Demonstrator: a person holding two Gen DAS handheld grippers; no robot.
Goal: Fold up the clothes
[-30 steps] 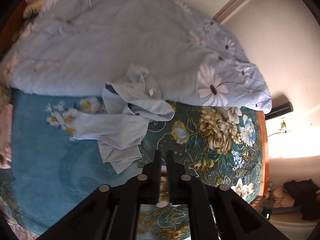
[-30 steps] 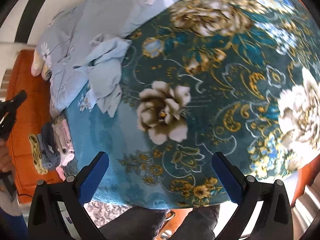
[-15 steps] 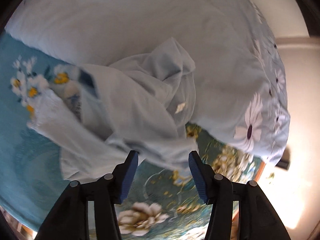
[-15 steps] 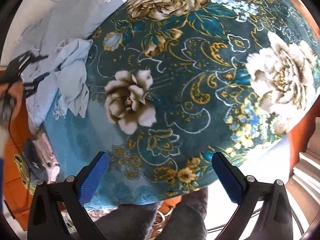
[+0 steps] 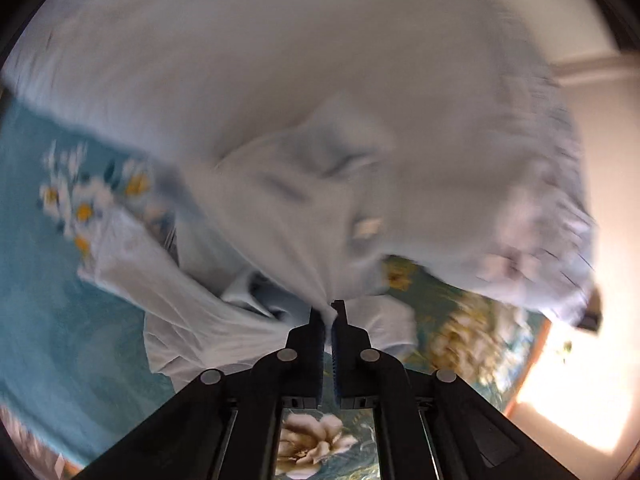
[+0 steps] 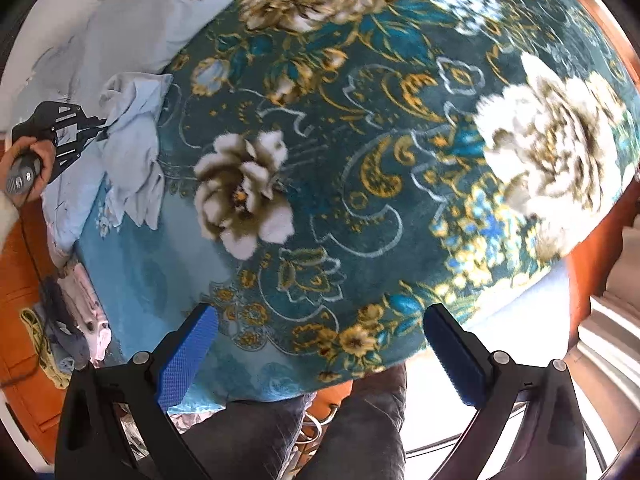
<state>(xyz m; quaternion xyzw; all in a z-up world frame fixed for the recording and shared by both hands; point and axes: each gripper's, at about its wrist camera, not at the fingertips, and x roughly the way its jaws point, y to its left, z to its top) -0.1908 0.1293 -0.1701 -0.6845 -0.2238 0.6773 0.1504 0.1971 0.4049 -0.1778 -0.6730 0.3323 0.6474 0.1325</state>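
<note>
We saw the left gripper (image 5: 331,314) pinched tight on a fold of the crumpled pale blue garment (image 5: 280,216) at frame centre, lying on the floral teal bedspread (image 6: 320,160), right gripper (image 6: 320,344) spread wide, holding nothing, lower frame.

Teal floral bed (image 6: 360,152), crumpled pale-blue garment (image 6: 132,152), pale floral quilt (image 5: 240,60)
</note>
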